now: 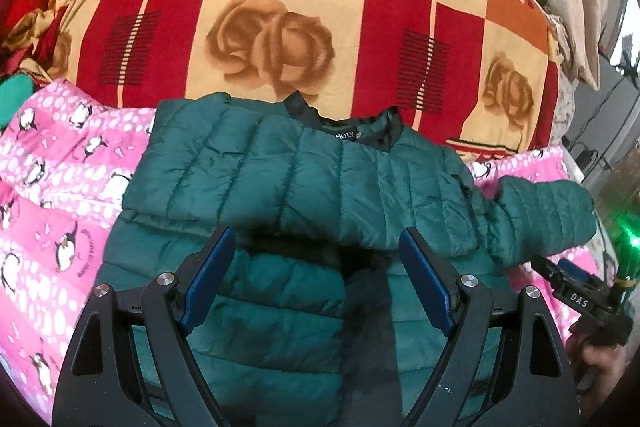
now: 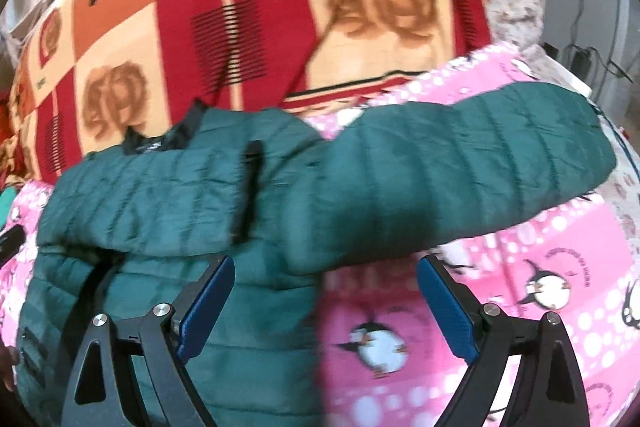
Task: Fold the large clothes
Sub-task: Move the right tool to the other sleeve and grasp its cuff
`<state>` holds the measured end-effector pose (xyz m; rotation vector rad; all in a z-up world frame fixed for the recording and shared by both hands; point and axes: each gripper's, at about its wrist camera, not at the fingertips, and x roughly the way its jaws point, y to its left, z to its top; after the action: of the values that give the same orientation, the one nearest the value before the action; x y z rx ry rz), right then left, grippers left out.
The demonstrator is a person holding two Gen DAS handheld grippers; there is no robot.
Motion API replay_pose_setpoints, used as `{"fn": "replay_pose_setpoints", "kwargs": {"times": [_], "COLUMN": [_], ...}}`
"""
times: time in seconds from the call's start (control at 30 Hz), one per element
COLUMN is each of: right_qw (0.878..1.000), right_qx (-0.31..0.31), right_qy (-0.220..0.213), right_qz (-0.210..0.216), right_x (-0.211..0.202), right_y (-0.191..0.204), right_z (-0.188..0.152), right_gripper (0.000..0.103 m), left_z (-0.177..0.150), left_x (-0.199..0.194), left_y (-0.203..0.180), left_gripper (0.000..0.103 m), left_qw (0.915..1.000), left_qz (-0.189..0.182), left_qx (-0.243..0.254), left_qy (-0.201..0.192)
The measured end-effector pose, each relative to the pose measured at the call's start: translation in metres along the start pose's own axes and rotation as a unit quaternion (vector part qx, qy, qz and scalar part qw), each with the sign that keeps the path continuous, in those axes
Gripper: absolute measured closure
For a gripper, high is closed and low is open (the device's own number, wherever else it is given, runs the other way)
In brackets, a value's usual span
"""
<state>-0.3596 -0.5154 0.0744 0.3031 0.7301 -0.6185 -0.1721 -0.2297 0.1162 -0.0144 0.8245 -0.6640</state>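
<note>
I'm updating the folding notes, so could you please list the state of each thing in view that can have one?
green jacket: lying flat on the bed, partly folded.
left sleeve: folded across the chest.
right sleeve: stretched out sideways, not yet folded in.
left tool: open, holding nothing, over the jacket.
right tool: open, holding nothing, near the right sleeve.
pink penguin sheet: spread under the jacket.

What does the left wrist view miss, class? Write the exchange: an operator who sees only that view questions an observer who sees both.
Operator: Is the right tool holding anything?
Observer: No. The right tool is open, with nothing between its pads.
Operator: What is it over?
Observer: It straddles the edge of the jacket: one side is over the jacket, the other over the pink penguin sheet.
</note>
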Motion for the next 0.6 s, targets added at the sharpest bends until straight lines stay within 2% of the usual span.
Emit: {"fn": "replay_pose_setpoints", "kwargs": {"times": [0.13, 0.33, 0.6], "right_qw": [1.000, 0.998, 0.990], "right_qx": [0.020, 0.056, 0.124], "right_qy": [-0.003, -0.020, -0.032], "right_qz": [-0.020, -0.033, -0.055], "right_x": [0.003, 0.000, 0.006], "right_y": [-0.032, -0.075, -0.136], "right_z": [0.004, 0.014, 0.027], "right_gripper": [0.012, 0.012, 0.012], "left_z": [-0.003, -0.010, -0.013], "left_x": [0.006, 0.012, 0.019], "left_y": [0.000, -0.004, 0.004], "left_gripper": [0.019, 0.019, 0.019], "left_qw": [0.9999, 0.9999, 0.9997], "left_qz": [-0.002, 0.006, 0.013], "left_qx": [-0.010, 0.004, -0.003], "left_qy": [0.008, 0.015, 0.023]}}
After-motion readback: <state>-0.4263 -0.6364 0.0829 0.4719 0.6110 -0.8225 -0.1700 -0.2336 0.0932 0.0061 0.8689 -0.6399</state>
